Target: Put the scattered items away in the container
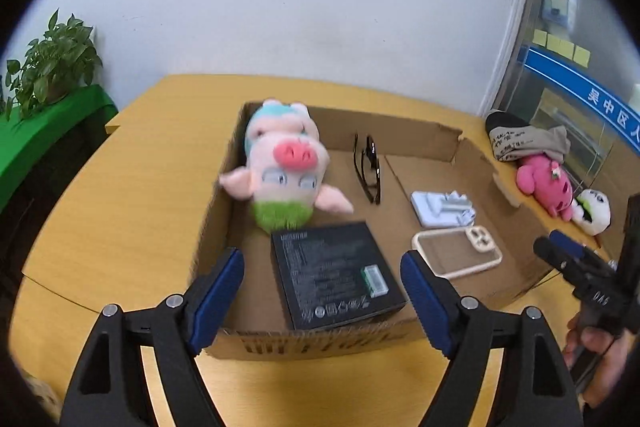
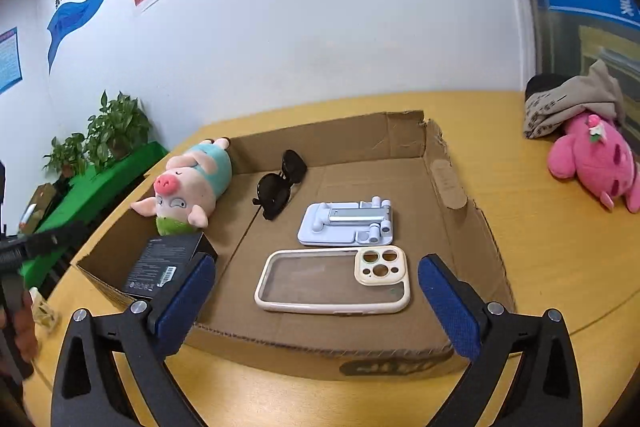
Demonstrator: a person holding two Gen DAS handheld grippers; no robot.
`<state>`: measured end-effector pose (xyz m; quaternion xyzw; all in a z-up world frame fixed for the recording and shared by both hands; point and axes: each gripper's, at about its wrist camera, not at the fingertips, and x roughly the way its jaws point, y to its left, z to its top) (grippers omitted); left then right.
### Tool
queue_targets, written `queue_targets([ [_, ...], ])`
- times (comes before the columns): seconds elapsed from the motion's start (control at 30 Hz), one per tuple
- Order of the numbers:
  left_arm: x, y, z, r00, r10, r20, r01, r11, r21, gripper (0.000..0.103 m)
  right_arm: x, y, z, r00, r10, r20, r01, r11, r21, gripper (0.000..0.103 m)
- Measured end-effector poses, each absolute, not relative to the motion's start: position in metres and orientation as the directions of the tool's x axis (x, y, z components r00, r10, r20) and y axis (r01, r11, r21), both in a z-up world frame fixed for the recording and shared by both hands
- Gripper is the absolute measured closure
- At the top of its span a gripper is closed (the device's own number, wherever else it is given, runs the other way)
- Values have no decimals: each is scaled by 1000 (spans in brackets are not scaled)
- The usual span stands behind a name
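L tongs [image 1: 322, 279]: jaws spread wide, nothing btwn pads; hover over near edge of box, above black carton.
R tongs [image 2: 316, 291]: jaws spread wide, empty; hover over near edge of box, phone case just ahead.
Black carton [image 1: 336, 275]: in box, near-left corner, flat, label side up.
Phone case [image 2: 334, 279]: cream rim, clear back, flat on box floor near front wall.
Phone stand [image 2: 346, 221]: pale blue/white, folded flat, just behind case.
Sunglasses [image 2: 280, 189]: dark, folded, mid box, btwn pig and stand.
Pig plush [image 2: 188, 187]: in box at left wall, head toward the cameras, teal top, green bib.
Cardboard box [image 2: 472, 227]: open, low walls, on yellow surface [image 2: 560, 247].
Pink plush [image 2: 596, 167]: outside box, on surface to the right, well apart; grey cloth [image 2: 572, 103] behind it.
White plush [image 1: 596, 209]: beside pink plush, also outside box.
Potted plants [image 2: 104, 139]: on green shelf, far left.
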<state>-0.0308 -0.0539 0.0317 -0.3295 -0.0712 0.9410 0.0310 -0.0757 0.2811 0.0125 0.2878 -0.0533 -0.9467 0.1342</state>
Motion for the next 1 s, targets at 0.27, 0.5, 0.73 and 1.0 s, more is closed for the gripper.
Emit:
queue_targets([
  [0.27, -25, -23, -10, -870, -46, -491, 43, -999, 19, 15, -65, 260, -15, -847, -172, -502, 189, -982, 18, 0],
  [0.5, -14, -22, -12, -905, -62, -421, 55, -998, 29, 14, -53, 261, -21, -892, -161, -422, 177, -984, 1, 0],
  [0.73, -16, -21, -13, -904, -75, -421, 68, -997, 32, 14, -56, 260, -20, -896, -153, -418, 170, -985, -3, 0],
  [1.0, -16, -21, -12, -904, -74, -421, 67, -997, 32, 14, -56, 260, -21, -896, -156, -416, 172, -985, -1, 0],
])
